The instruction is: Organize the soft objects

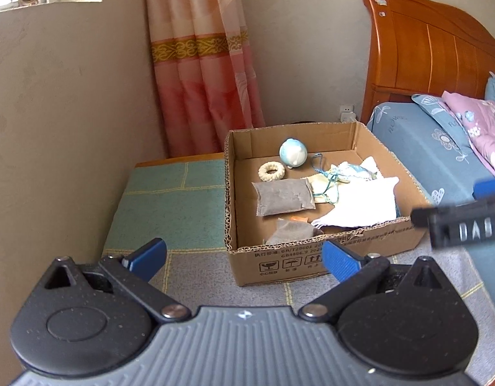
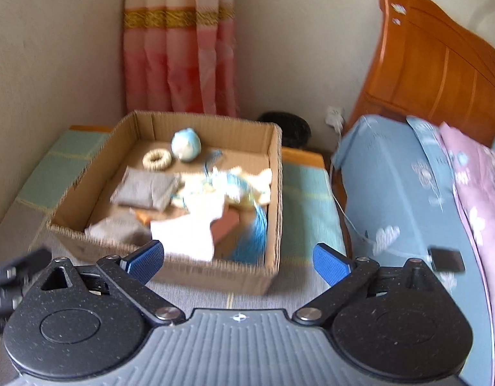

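Observation:
An open cardboard box [image 1: 331,259] [image 2: 196,273] stands on a cloth-covered surface. Inside lie a light blue plush ball [image 1: 293,155] [image 2: 185,145], a cream woven ring [image 1: 271,171] [image 2: 156,159], a grey pouch [image 1: 283,197] [image 2: 144,189], a second grey pouch [image 1: 290,232], a white cloth [image 1: 363,204] [image 2: 186,234], a blue-and-cream plush piece [image 1: 353,170] and a blue tassel [image 2: 255,238]. My left gripper [image 1: 244,259] is open and empty, in front of the box. My right gripper [image 2: 239,262] is open and empty over the box's near edge; it also shows in the left wrist view [image 1: 462,225].
A green and grey checked cloth [image 1: 170,206] covers the surface. A bed with a blue sheet [image 2: 405,199], pink quilt [image 2: 479,186] and wooden headboard [image 1: 434,54] lies to the right. A pink curtain [image 1: 202,64] and walls close the back and left. A wall socket [image 1: 347,112] sits behind.

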`<state>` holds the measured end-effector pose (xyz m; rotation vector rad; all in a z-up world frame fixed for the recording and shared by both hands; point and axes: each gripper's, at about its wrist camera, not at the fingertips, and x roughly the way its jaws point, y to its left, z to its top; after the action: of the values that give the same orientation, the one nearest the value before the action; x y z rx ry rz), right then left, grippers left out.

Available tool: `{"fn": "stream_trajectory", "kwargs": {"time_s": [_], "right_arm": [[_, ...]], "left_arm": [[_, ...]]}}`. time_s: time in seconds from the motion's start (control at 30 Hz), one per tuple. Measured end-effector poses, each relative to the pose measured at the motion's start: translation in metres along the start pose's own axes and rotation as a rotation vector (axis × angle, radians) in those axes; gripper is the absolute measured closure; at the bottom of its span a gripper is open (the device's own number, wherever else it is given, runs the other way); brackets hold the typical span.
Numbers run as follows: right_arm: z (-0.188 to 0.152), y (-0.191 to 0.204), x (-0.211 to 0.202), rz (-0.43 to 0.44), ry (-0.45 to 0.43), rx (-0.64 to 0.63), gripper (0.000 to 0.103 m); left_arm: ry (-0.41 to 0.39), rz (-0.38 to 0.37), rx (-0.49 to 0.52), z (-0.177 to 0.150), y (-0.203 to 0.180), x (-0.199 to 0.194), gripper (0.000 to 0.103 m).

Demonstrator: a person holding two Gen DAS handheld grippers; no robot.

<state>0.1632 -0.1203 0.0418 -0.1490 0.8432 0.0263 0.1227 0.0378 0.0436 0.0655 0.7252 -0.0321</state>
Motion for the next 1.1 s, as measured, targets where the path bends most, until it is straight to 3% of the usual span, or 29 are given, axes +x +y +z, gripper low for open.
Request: {"fn": "stream_trajectory", "kwargs": {"time_s": [0.3,1.1], "right_arm": [[-0.028,0.004,-0.016,0.015,0.016,0.059,0.001],[-0.030,0.003,-0.028,0.013,-0.009,0.084,0.000]], "left_arm": [[0.040,0.012,-0.026,-0.001,-0.005,-0.003,0.001],[0.030,0.035,-0.034,-0.002,-0.007,-0.013,0.001]]}}
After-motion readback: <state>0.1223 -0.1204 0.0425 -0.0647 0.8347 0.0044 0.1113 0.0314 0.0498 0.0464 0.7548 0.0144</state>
